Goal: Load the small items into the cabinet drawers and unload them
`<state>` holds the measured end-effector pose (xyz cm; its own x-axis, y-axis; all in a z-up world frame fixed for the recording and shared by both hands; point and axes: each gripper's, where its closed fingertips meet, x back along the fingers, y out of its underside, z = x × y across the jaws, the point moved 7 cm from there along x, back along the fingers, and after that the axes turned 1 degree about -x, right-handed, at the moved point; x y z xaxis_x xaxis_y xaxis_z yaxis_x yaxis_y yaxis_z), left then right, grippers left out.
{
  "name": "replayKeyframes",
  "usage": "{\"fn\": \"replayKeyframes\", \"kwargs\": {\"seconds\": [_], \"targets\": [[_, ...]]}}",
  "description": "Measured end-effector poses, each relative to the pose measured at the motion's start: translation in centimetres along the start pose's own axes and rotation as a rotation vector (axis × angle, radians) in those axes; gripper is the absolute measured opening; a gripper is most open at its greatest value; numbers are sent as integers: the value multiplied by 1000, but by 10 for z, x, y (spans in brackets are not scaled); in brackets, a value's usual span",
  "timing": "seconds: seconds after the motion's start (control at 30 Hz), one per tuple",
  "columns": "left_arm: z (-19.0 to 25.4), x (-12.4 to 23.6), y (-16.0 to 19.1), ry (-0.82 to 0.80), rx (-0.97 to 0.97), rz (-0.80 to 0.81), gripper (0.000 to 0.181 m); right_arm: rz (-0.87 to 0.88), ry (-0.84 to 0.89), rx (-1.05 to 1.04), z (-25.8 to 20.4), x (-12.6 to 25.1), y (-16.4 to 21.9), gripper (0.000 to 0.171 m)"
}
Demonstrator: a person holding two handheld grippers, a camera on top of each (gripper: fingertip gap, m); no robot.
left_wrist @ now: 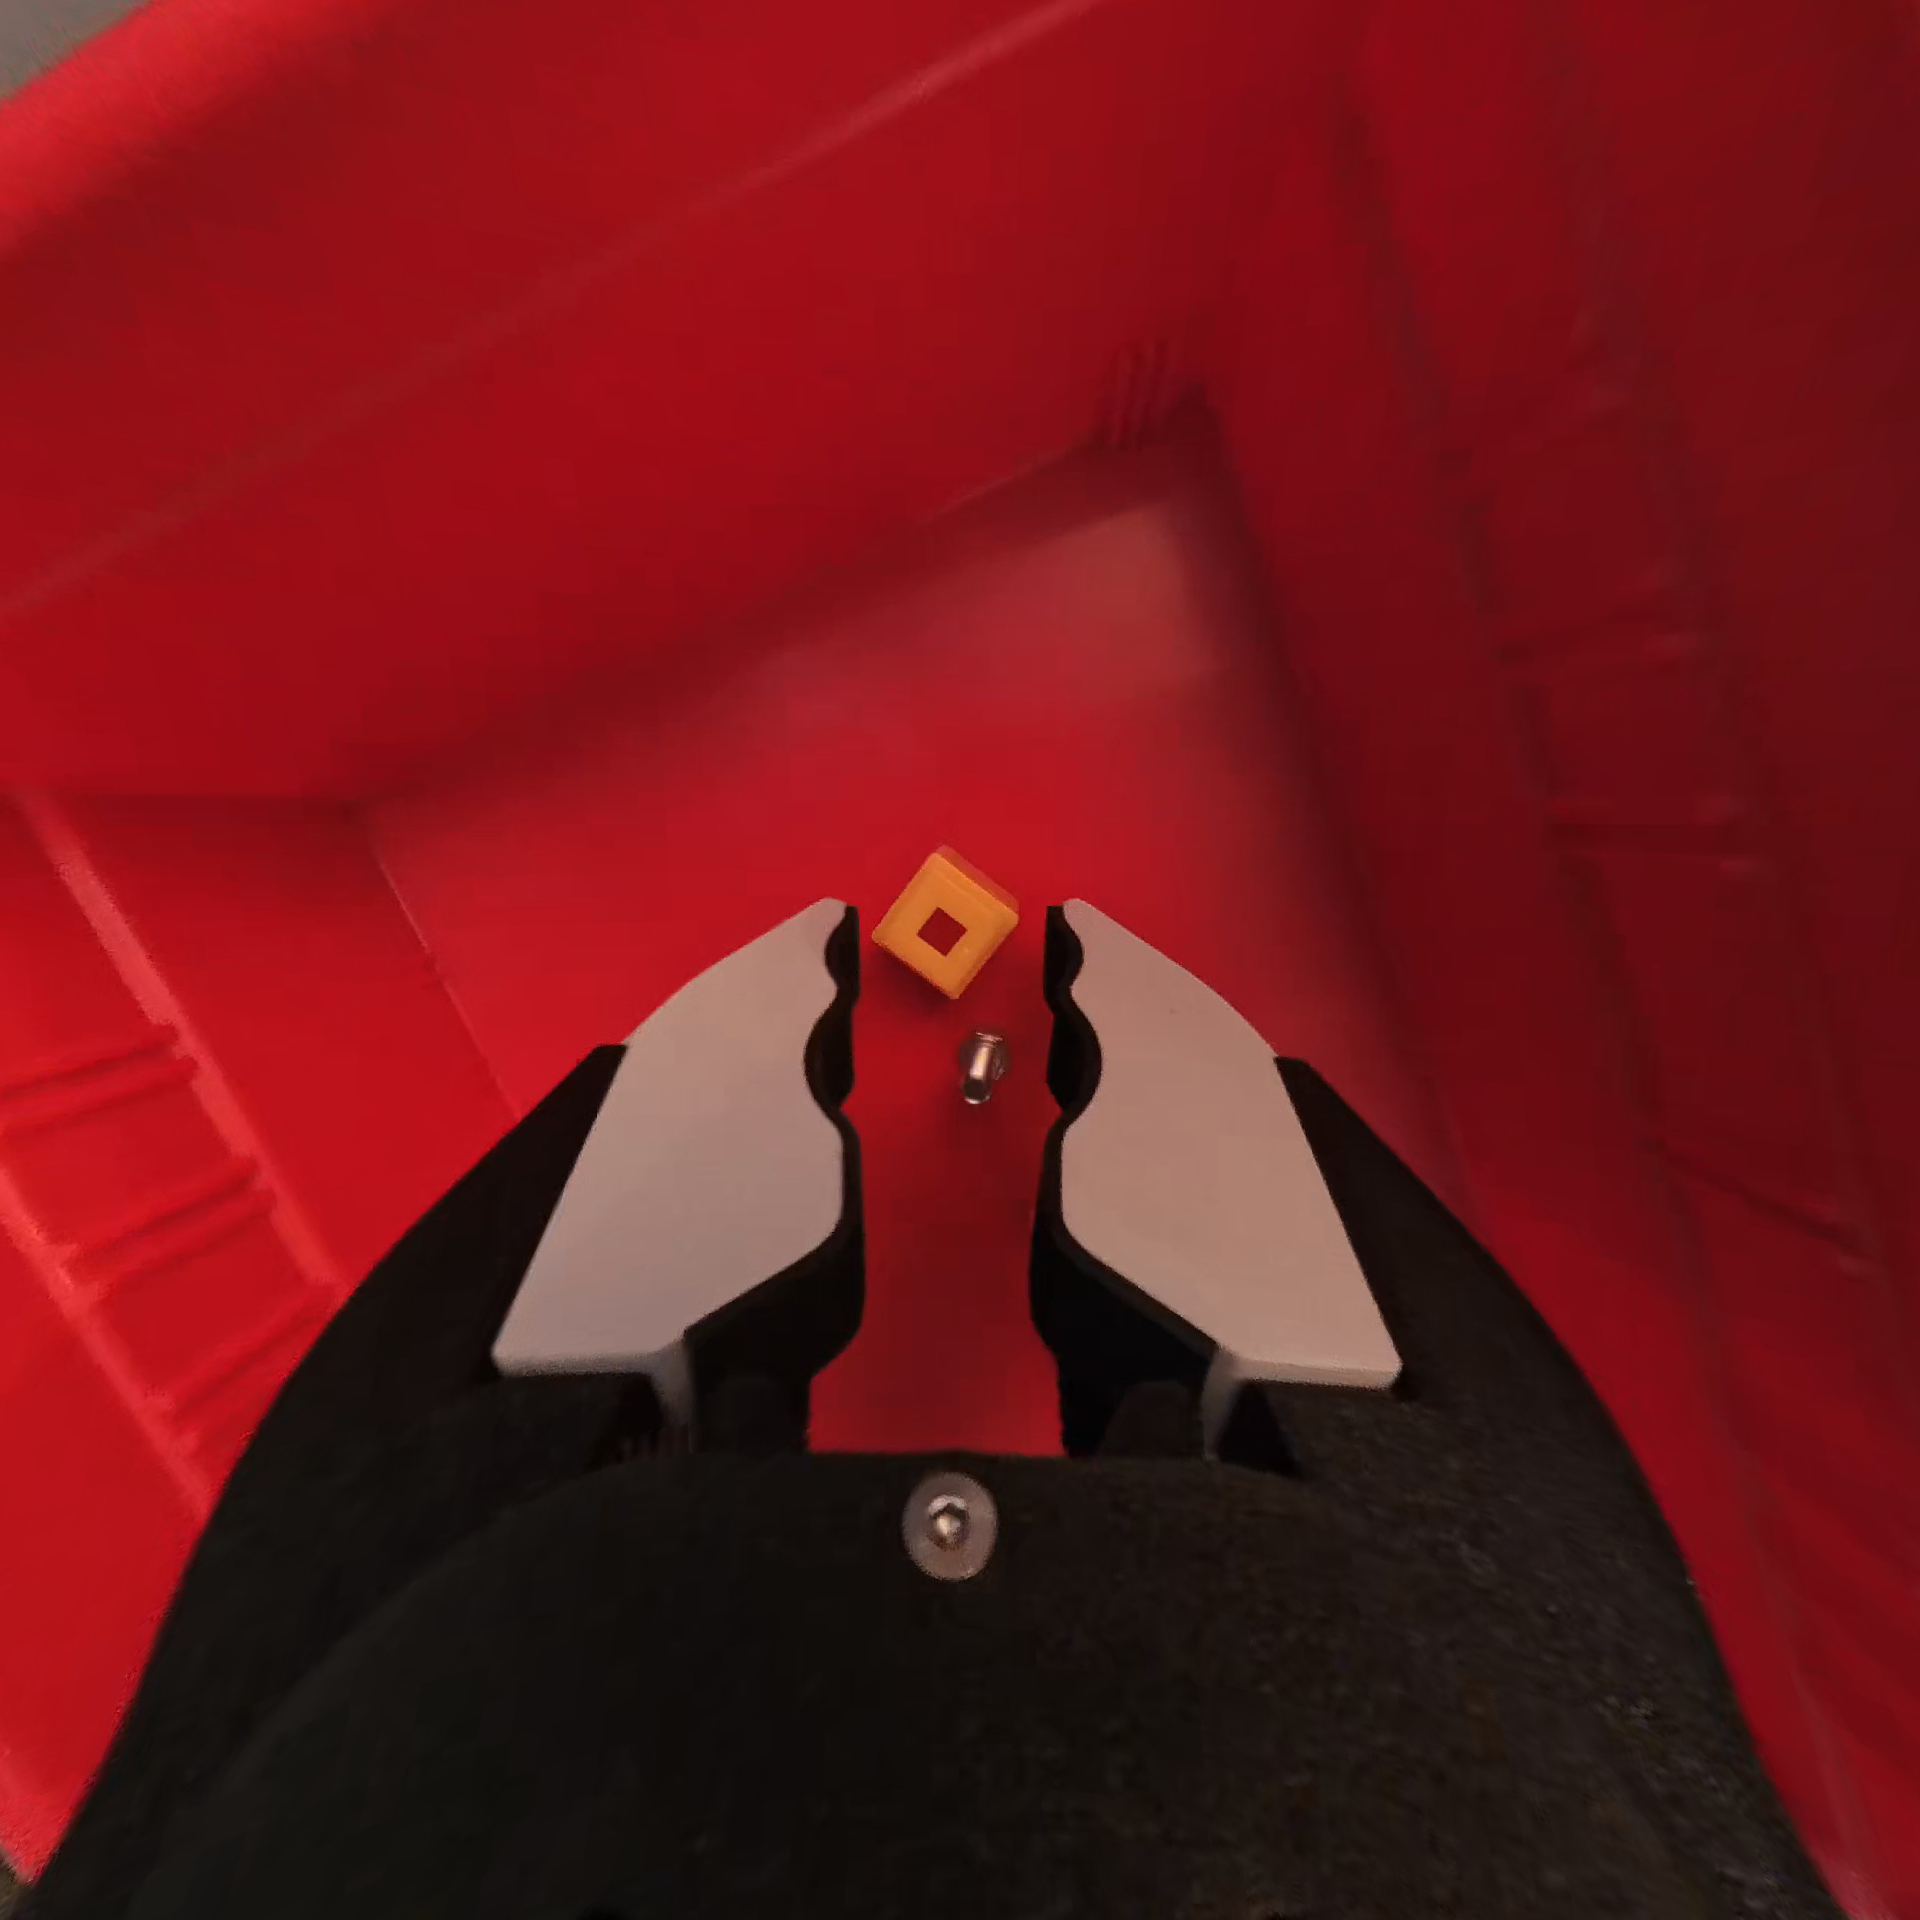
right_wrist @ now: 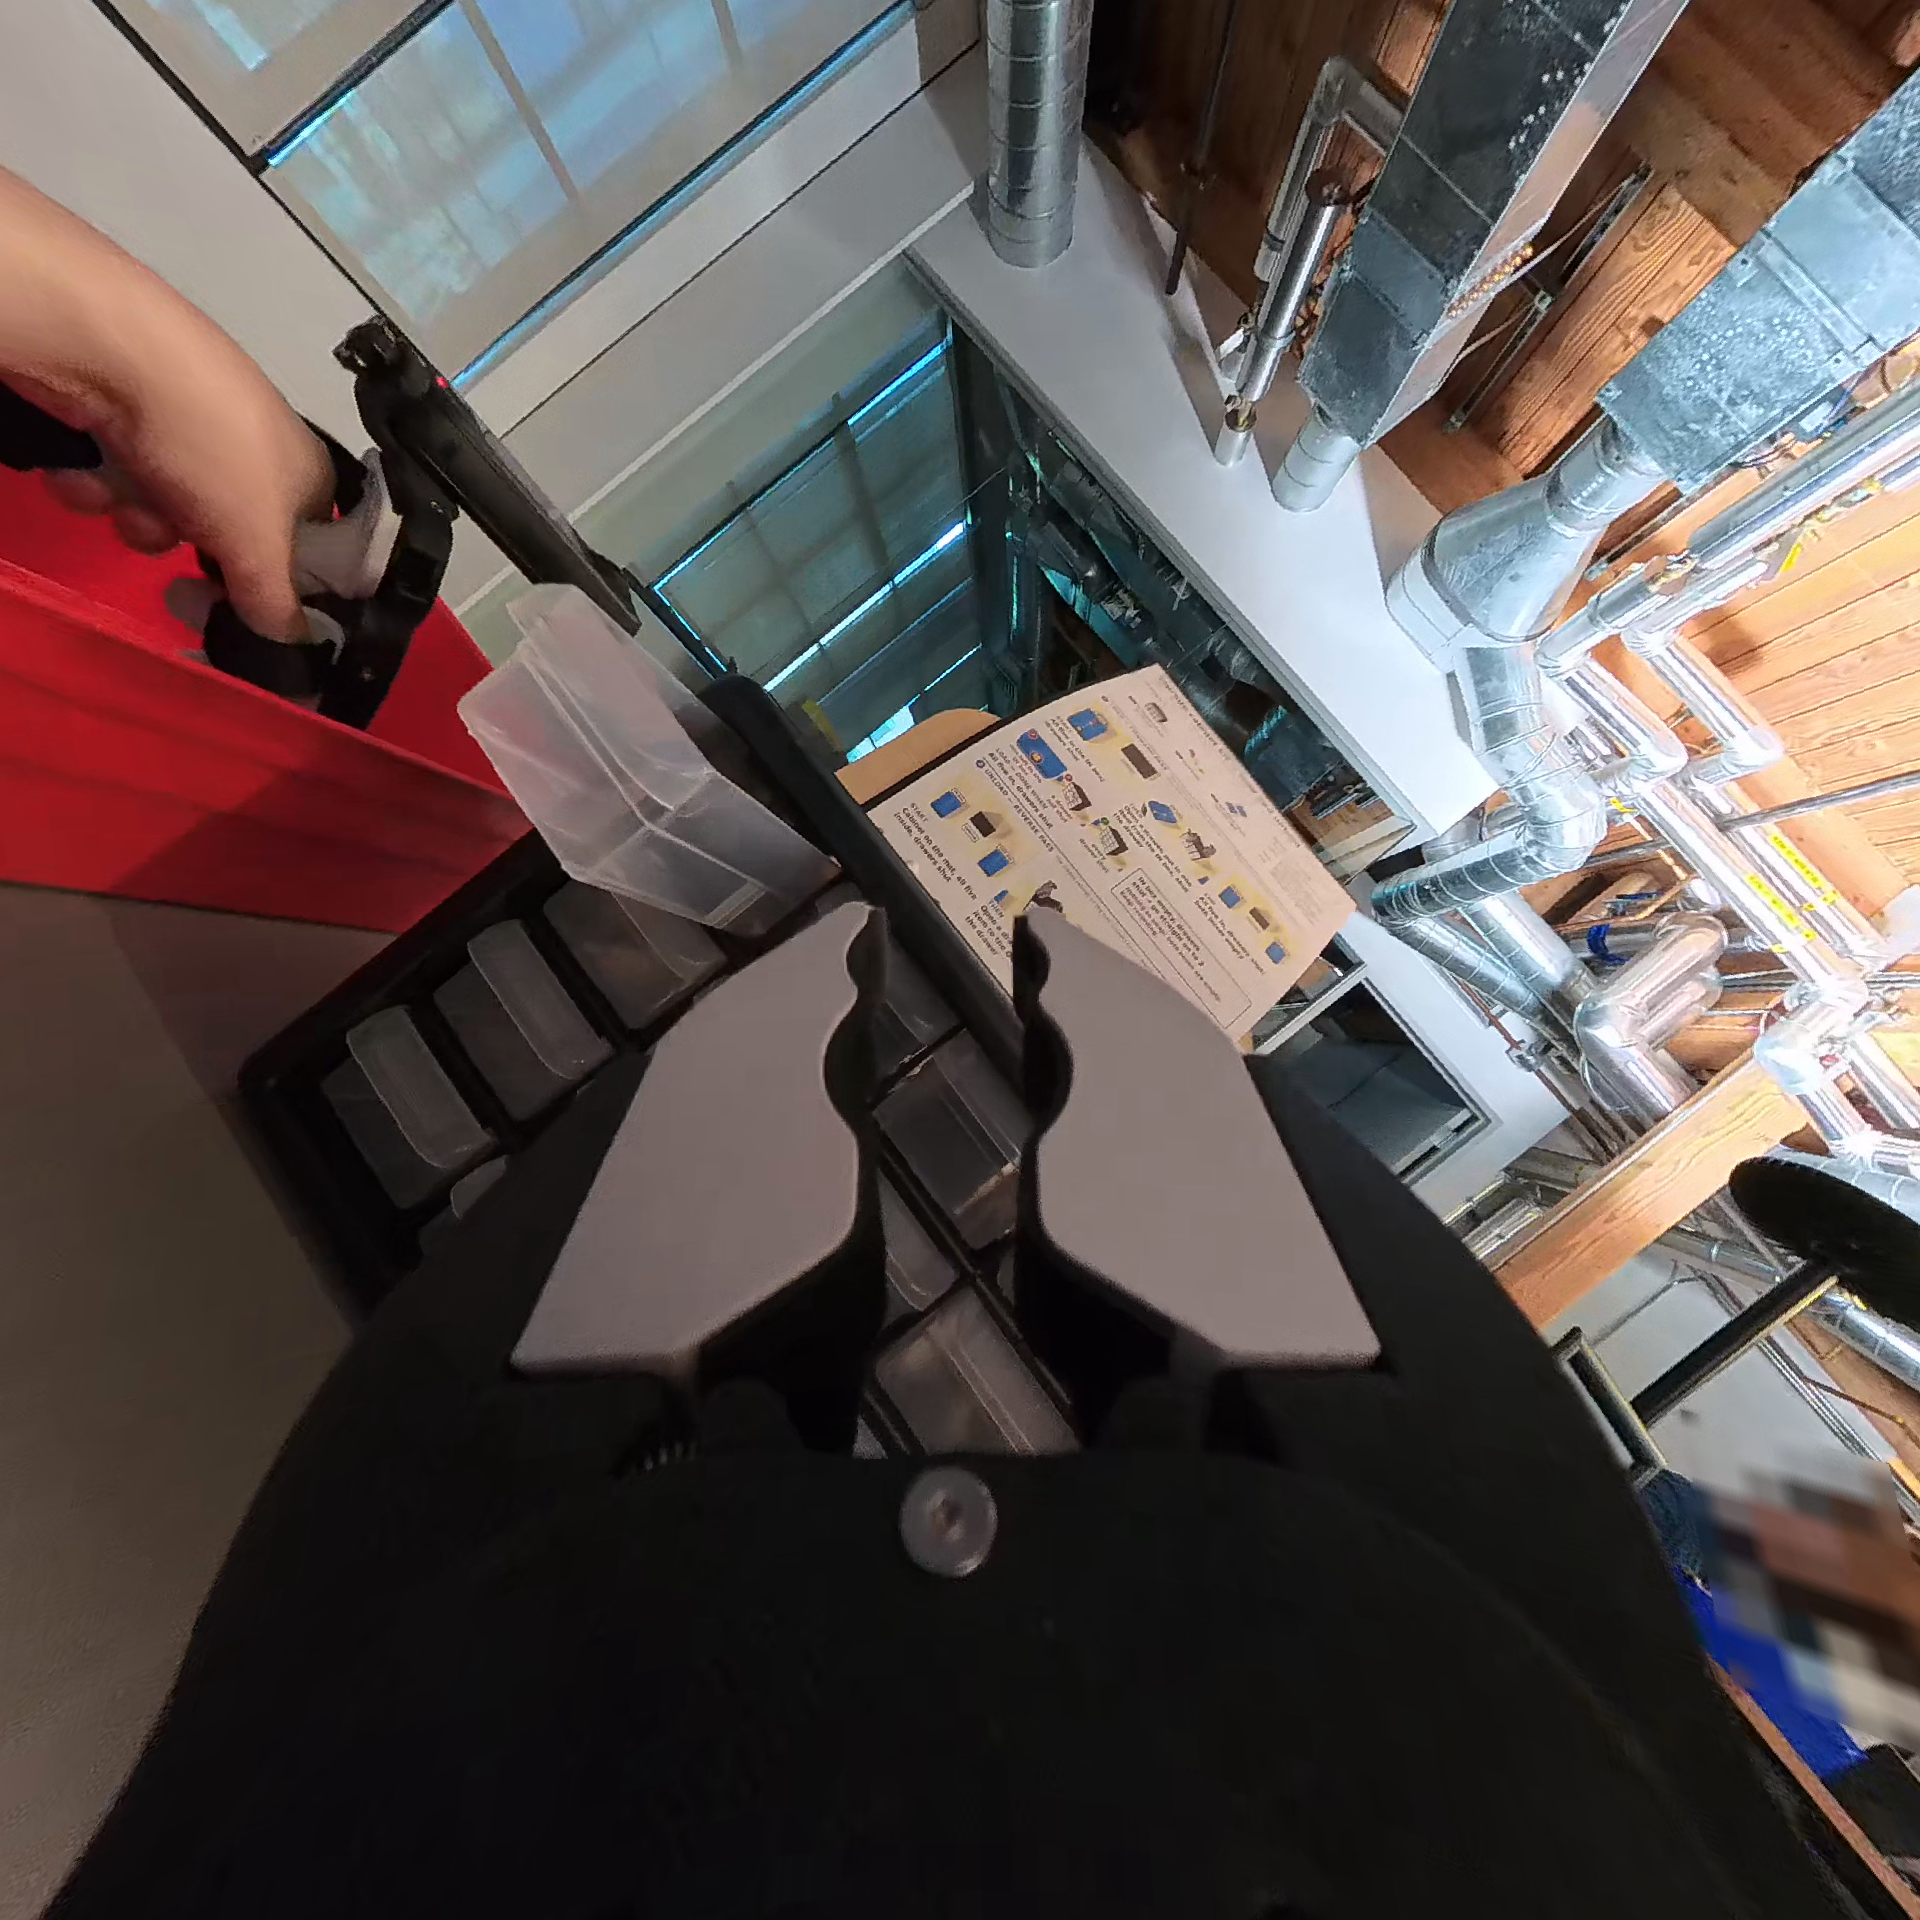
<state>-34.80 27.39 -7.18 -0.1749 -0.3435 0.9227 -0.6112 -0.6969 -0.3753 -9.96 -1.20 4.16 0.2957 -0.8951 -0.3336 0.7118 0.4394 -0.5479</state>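
In the left wrist view my left gripper (left_wrist: 951, 920) is open inside a red bin (left_wrist: 727, 468). An orange square piece with a square hole (left_wrist: 945, 923) lies on the bin floor right between the fingertips. A small silver screw (left_wrist: 980, 1065) lies just behind it, between the fingers. In the right wrist view my right gripper (right_wrist: 948, 925) is open and empty, in front of the black cabinet (right_wrist: 343, 1132) with its clear drawers. One clear drawer (right_wrist: 623, 769) is pulled out at the cabinet's top.
The red bin (right_wrist: 156, 790) stands beside the cabinet, and a person's hand (right_wrist: 177, 436) holds the other gripper over it. A printed instruction sheet (right_wrist: 1153, 842) stands behind the cabinet. A grey table surface (right_wrist: 125, 1195) lies at the left. Spacing between my two grippers at the tips: around 40 centimeters. About 7 centimeters separates my right fingertips from the clear drawer (right_wrist: 623, 769).
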Motion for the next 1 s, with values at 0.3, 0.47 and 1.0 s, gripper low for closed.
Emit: {"fn": "replayKeyframes", "kwargs": {"seconds": [0.3,0.47,1.0], "targets": [[-2,-10,1,26,-14,-16,28,-7,8,2,3,0,1,21],[-2,-9,1,35,-26,-11,28,-9,5,5,3,0,2,20],[53,167,-1,191,-115,491,28,-20,22,8,6,1,8,18]]}}
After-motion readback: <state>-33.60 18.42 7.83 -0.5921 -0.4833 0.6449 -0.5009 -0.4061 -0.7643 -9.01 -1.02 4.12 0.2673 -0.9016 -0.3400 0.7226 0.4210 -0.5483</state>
